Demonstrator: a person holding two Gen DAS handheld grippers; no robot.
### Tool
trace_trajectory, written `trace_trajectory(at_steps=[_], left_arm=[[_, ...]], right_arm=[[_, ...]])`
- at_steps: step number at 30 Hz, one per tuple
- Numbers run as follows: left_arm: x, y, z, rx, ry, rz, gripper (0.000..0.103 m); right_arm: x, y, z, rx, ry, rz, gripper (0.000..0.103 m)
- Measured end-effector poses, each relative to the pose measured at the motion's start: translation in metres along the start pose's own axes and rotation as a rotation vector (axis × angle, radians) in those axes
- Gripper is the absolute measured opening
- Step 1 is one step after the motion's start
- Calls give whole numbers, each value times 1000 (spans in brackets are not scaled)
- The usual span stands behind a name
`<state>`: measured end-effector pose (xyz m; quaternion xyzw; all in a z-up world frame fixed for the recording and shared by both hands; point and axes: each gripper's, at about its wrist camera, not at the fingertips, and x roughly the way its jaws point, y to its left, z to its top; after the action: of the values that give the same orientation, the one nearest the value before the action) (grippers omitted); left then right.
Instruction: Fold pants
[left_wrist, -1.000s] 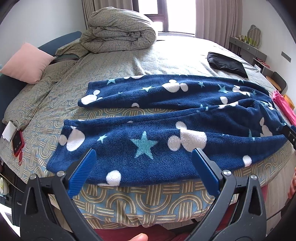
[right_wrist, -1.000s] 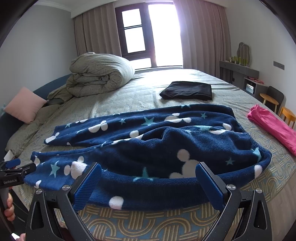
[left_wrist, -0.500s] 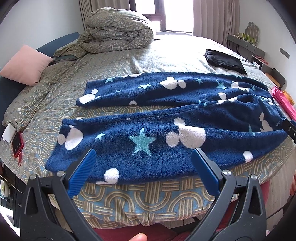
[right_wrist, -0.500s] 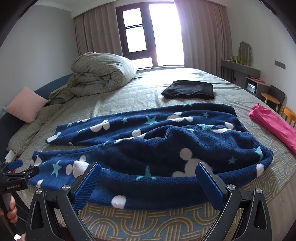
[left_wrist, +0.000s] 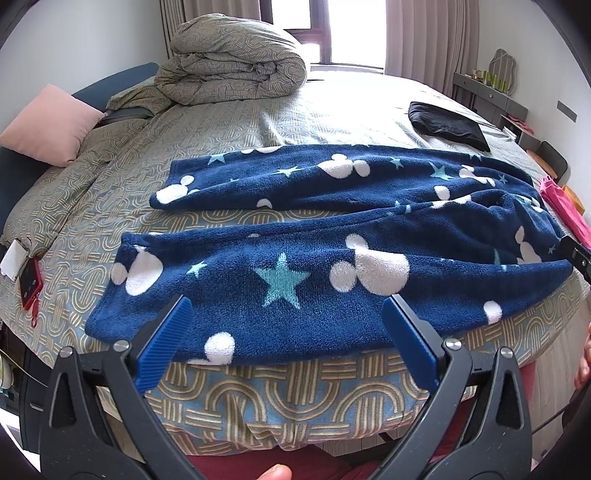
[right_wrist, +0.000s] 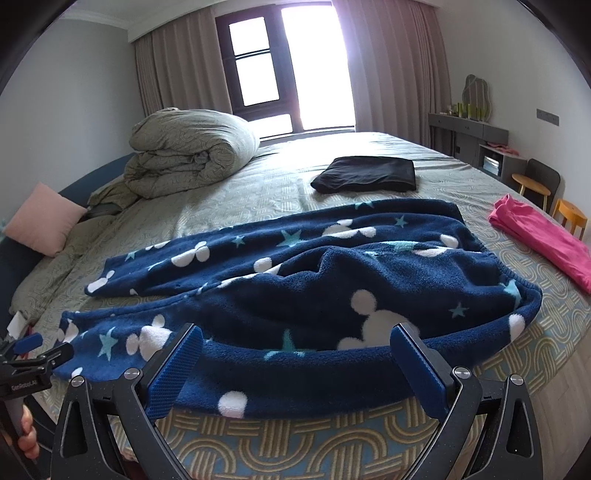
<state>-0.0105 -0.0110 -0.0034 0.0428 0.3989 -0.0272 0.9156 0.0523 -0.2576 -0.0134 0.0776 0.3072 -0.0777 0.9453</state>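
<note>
Left wrist view: left gripper spread wide, nothing between its pads, w/ the navy pants lying flat on the bed just ahead of the tips. Right gripper also spread, empty, pants' near edge just past its tips. Beyond: black folded cloth, pink garment off to the right.

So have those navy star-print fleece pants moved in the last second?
No. The navy fleece pants lie as before, waistband equally far from the folded black cloth behind them.
</note>
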Motion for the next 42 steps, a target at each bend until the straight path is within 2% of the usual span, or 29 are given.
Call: trace_trajectory(at_steps=[6, 26, 32, 42], left_arm=[[-2, 0, 0, 7, -6, 0, 102], [-6, -4, -2, 39, -11, -12, 102], [-6, -2, -2, 31, -8, -43, 102], [-6, -1, -1, 24, 5, -15, 102]], right_arm=[[0, 2, 0, -25, 2, -21, 103], [-1, 2, 1, -23, 4, -9, 103], [-1, 2, 1, -22, 6, -10, 103], [0, 1, 1, -22, 10, -3, 103]])
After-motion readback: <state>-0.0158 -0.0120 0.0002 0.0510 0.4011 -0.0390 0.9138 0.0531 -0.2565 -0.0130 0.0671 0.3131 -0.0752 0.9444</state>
